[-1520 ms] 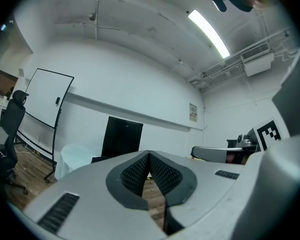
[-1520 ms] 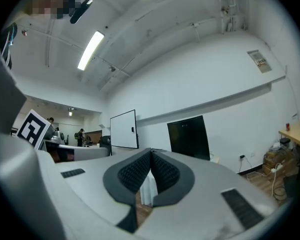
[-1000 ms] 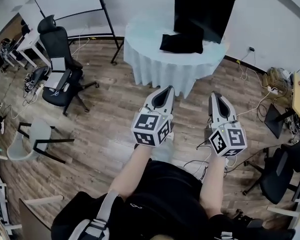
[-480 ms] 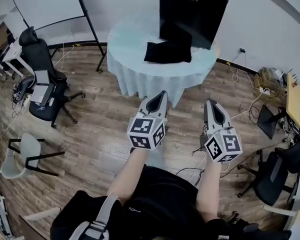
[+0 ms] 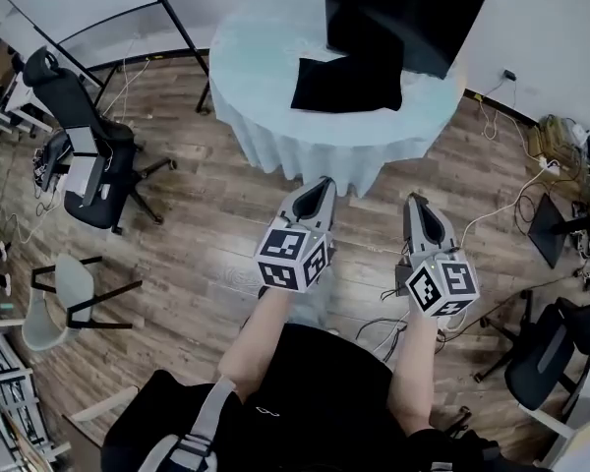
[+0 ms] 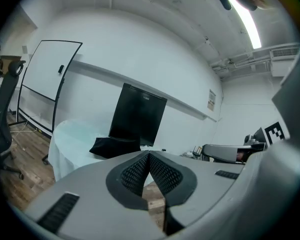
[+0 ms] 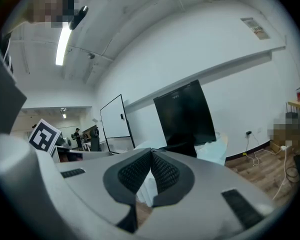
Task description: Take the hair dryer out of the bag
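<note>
Left claw (image 5: 324, 181): one, jaws pressed together (image 6: 149, 156), nothing between the pads
Right claw (image 5: 417, 201): one, jaws also pressed together (image 7: 151, 154) and empty; it is just beside the left claw and level with it
Bag (image 5: 346, 84): one, black, lying flat on the table ahead of both claws, apart from their tips
Hair dryer: not in sight; whether it is inside the bag cannot be told
Table (image 5: 261, 77): one, round, under a pale cloth, straight ahead of the two claws
Black panel (image 5: 413, 8): one, upright just behind the bag, farther from the claws than the bag is
Black chairs: two; left chair (image 5: 84, 141) well off to the left claw's left, right chair (image 5: 541, 362) off to the right claw's right and behind it
Pale chair (image 5: 54, 298): one, left of the left claw and behind it
Whiteboard (image 5: 79, 3): one, on a stand, ahead and far to the left of the left claw
</note>
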Tool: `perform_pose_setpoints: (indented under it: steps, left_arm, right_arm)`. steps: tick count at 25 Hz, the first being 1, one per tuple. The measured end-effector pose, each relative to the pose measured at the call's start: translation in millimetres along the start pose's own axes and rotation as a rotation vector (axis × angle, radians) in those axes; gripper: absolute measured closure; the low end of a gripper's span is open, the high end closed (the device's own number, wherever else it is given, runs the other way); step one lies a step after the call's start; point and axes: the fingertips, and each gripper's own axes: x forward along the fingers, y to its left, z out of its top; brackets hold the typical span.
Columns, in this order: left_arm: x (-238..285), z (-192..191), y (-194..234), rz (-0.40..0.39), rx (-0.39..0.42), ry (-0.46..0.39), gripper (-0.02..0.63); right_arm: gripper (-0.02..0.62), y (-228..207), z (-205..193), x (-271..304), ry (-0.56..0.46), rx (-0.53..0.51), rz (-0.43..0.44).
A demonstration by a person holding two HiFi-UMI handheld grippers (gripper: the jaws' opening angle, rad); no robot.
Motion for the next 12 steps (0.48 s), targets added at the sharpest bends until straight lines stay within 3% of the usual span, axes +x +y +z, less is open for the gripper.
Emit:
perform_pose_setpoints:
  steps: [12]
  left_arm:
    - [95.3, 49.1, 56.6, -0.045, -0.016, 0.006, 0.595]
  right_arm:
    - [0.594, -29.3, 32.7, 118.4, 0.056, -0.011, 0.001]
